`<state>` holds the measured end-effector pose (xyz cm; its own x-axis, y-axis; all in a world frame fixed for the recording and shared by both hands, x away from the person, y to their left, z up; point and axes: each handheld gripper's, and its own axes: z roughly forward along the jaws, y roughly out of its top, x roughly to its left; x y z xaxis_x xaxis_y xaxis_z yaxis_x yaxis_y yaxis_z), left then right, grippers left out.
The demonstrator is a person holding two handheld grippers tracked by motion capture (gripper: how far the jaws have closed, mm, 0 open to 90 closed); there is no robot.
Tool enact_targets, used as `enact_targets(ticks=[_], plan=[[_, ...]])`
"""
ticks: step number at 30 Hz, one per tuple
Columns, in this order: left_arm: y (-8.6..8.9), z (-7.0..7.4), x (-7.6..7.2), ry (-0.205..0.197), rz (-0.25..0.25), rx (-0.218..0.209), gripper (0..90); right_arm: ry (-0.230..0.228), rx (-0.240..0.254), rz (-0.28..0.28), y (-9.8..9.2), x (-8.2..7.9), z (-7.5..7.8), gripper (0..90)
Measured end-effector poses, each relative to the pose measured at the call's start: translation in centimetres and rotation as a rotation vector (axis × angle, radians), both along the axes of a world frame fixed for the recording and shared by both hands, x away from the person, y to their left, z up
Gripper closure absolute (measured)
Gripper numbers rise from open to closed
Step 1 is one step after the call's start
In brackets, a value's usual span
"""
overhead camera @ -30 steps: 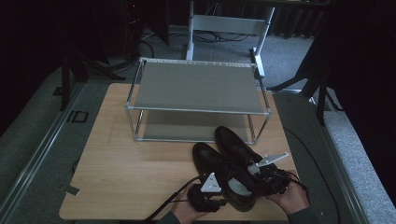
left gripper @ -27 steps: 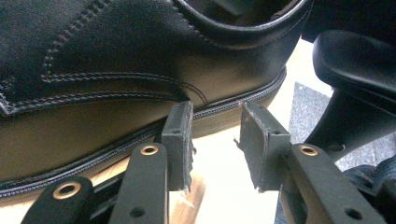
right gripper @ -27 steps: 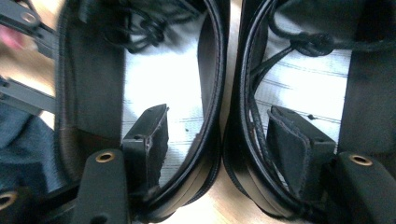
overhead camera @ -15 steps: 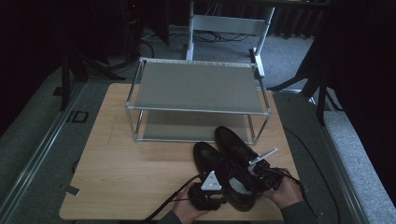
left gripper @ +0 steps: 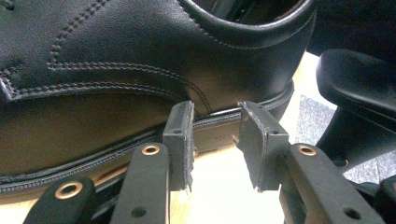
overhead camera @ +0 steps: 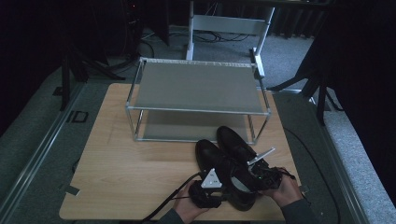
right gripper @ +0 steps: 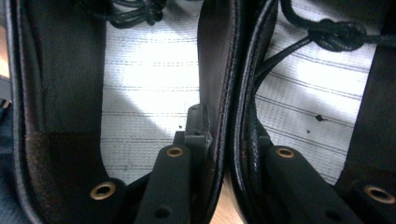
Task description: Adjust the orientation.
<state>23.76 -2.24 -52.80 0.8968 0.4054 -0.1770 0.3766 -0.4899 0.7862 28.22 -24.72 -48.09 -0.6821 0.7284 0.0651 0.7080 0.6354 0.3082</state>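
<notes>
Item: pair of black leather lace-up shoes (overhead camera: 229, 161), side by side on the near right part of the wooden tabletop (overhead camera: 130, 172), toes toward a two-tier metal shoe rack (overhead camera: 196, 88), heels toward the person. The right shoe's toe lies just before the rack's lower shelf.

Left gripper (overhead camera: 208, 189): at the heel end of the left shoe (left gripper: 116, 70), held in the person's left hand (overhead camera: 184, 207). In the left gripper view its fingers (left gripper: 180, 135) stand apart, released, tips at the sole edge low on the shoe's outer side, bare tabletop showing between them; whether they touch the sole cannot be told.

Right gripper (overhead camera: 261, 175): over the heels of the pair, held in the person's right hand (overhead camera: 285, 191). The jaws have just been closing. In the right gripper view one finger (right gripper: 194, 126) stands inside the left shoe's opening, the other sits in the right shoe's; the two adjoining collar walls (right gripper: 229, 93) are grasped together between them. Pale insoles (right gripper: 149, 93) and dark laces (right gripper: 336, 35) show in both openings.

Surroundings: grey floor (overhead camera: 42, 140) around the tabletop; a pale metal frame (overhead camera: 229, 23) behind the rack.
</notes>
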Motion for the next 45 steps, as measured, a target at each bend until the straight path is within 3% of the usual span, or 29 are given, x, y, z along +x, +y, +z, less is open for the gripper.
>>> enact_targets(ticks=[4,7,12,23,28,29,34,39,45], plan=[[-0.1,0.1,0.0,-0.005,0.003,-0.006,65.1,-0.013,0.037,-0.018,-0.5,0.1,0.0,80.4],[-0.1,0.1,0.0,-0.009,0.003,0.001,65.1,-0.066,0.061,-0.044,-0.5,-0.4,0.0,80.8],[0.1,0.3,-0.1,-0.019,0.016,0.010,64.9,-0.093,0.094,-0.071,-0.5,-0.7,-0.1,81.1],[0.9,1.1,0.0,-0.045,0.039,-0.020,63.4,-0.149,0.148,-0.107,-0.3,-0.9,0.5,81.2],[1.6,1.6,0.3,-0.060,0.072,-0.038,61.9,-0.175,0.187,-0.138,-0.1,-0.4,0.9,81.2],[2.1,1.8,0.6,-0.069,0.096,-0.039,61.6,-0.180,0.212,-0.144,0.2,0.1,0.9,81.1],[4.4,2.2,1.4,-0.095,0.202,-0.024,61.6,-0.182,0.241,-0.140,0.8,0.5,1.1,81.0],[6.0,2.3,2.4,-0.117,0.292,-0.005,62.5,-0.193,0.231,-0.137,1.5,0.9,1.2,81.0],[6.2,2.0,3.4,-0.109,0.326,0.010,63.1,-0.208,0.262,-0.147,1.7,1.2,1.4,80.9]])
